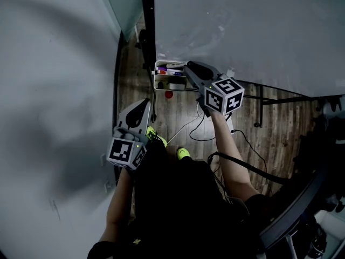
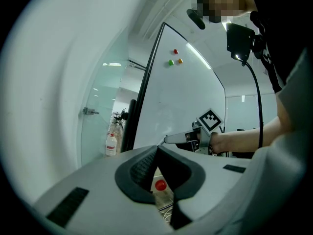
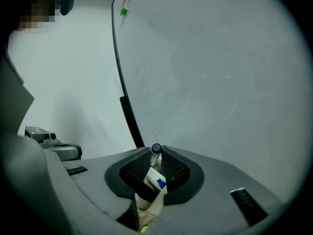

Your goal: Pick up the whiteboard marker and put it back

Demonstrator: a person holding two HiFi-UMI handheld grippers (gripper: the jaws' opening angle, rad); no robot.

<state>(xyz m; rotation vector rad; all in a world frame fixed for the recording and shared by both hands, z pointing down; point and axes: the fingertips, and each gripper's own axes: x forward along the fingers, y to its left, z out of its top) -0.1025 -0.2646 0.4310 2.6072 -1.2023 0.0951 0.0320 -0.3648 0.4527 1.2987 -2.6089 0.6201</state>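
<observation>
The left gripper [image 1: 145, 103] hung low on the left, apart from the whiteboard [image 1: 259, 31]. Its claw was pressed together at the tips with nothing between them. Right of it, a tray [image 1: 156, 77] sat at the whiteboard's lower left corner with other markers [image 1: 170, 69] lying in it. The right gripper [image 1: 188, 68] was over the tray's right end, its claw pinching the whiteboard marker [image 3: 155, 149] by one end, right at the tips of the pads. That shallow hold looked like the main risk. A tilt or a knock against the tray's rim could swing the marker loose and drop it to the floor, where a small red round thing [image 1: 168, 94] already lay. Lowering it blind could also jam it across the markers below. Only the right gripper view showed the marker's end caught between the pads, since the head view hid it under the gripper's body. The head view alone laid out the tray's rim, and the left gripper view alone showed the right gripper side-on beneath the coloured magnets [image 2: 175, 58].
</observation>
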